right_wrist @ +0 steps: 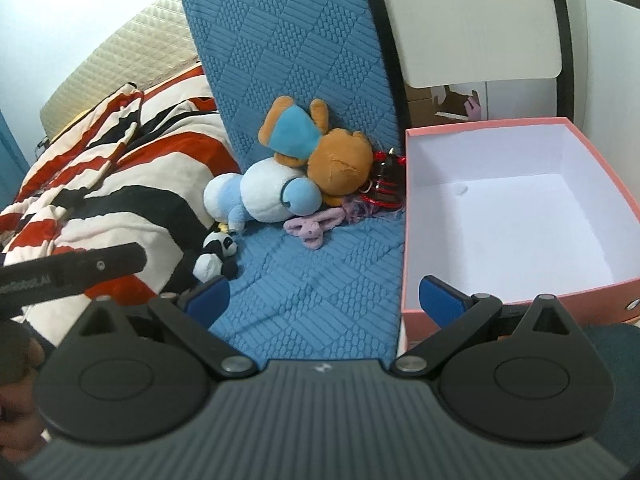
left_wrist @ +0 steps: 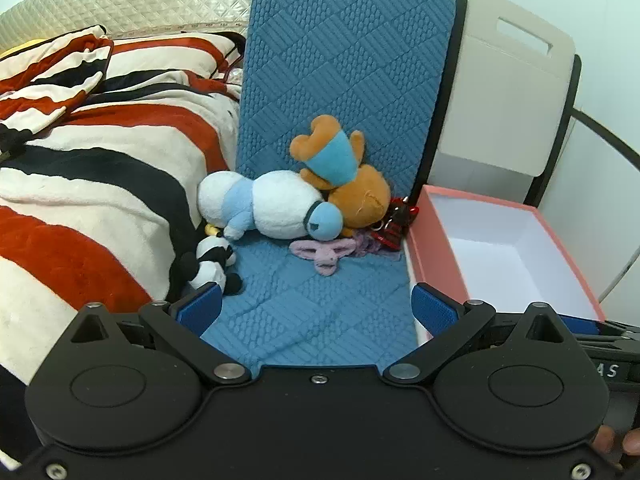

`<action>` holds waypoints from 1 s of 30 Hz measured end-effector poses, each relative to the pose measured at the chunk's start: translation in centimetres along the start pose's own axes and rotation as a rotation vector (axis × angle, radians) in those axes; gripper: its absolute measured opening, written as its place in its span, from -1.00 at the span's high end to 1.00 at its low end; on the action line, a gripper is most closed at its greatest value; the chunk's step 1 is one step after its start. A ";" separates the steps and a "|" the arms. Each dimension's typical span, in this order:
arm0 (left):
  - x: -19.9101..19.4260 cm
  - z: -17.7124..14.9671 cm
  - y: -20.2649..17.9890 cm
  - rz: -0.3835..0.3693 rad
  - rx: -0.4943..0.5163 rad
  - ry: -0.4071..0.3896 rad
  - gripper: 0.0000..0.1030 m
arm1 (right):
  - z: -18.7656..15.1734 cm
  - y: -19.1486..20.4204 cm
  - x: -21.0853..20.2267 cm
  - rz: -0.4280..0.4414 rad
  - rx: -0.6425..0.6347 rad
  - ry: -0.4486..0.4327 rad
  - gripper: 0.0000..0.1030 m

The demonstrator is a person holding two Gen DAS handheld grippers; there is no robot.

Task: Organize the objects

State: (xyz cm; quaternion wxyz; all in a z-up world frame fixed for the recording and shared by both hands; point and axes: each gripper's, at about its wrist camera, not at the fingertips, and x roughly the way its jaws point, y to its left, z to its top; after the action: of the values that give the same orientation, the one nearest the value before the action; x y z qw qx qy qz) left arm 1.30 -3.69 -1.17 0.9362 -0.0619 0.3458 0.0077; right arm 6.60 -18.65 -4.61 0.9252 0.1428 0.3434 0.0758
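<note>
A pile of soft toys lies on a blue quilted mat (left_wrist: 320, 300) (right_wrist: 312, 280): a white and light-blue plush (left_wrist: 276, 204) (right_wrist: 264, 196), an orange plush with a blue cap (left_wrist: 352, 176) (right_wrist: 324, 148), a small panda (left_wrist: 212, 264) (right_wrist: 216, 256), a pink toy (left_wrist: 324, 254) (right_wrist: 312, 228) and a red and black charm (left_wrist: 396, 220) (right_wrist: 384, 184). An open pink box (left_wrist: 436, 252) (right_wrist: 404, 216) with a white inside stands to their right. My left gripper (left_wrist: 316, 308) and right gripper (right_wrist: 324, 300) are both open and empty, short of the toys.
A red, black and cream striped blanket (left_wrist: 92, 184) (right_wrist: 120, 184) lies bunched at the left. A beige quilted headboard (left_wrist: 132, 0) stands behind it. A cream panel with a slot (left_wrist: 504, 104) stands behind the box. The left gripper's body (right_wrist: 72, 268) shows in the right wrist view.
</note>
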 end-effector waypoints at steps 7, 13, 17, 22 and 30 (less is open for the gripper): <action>0.2 -0.4 2.0 -0.012 0.008 0.007 -0.97 | -1.0 0.9 0.3 -0.009 0.019 -0.009 -1.00; 0.6 -0.9 3.7 -0.014 0.003 0.026 -0.98 | -1.8 1.7 0.2 -0.011 0.026 -0.017 -1.00; 0.6 -1.1 5.2 -0.019 -0.017 0.018 -0.98 | -1.9 2.4 0.6 -0.016 0.035 -0.013 -1.00; 0.5 -1.3 7.0 -0.033 -0.032 0.019 -0.97 | -1.8 3.5 1.4 0.005 0.041 -0.022 -0.91; 1.5 -1.3 8.7 -0.039 -0.059 0.024 -0.97 | -1.9 5.2 3.0 -0.011 0.000 -0.002 -0.91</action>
State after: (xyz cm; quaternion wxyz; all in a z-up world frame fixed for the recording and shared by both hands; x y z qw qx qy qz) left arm 1.14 4.76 -4.09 0.9298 -0.0961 0.3552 -0.0011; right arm 7.38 -12.59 -6.19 0.9260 0.1412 0.3431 0.0707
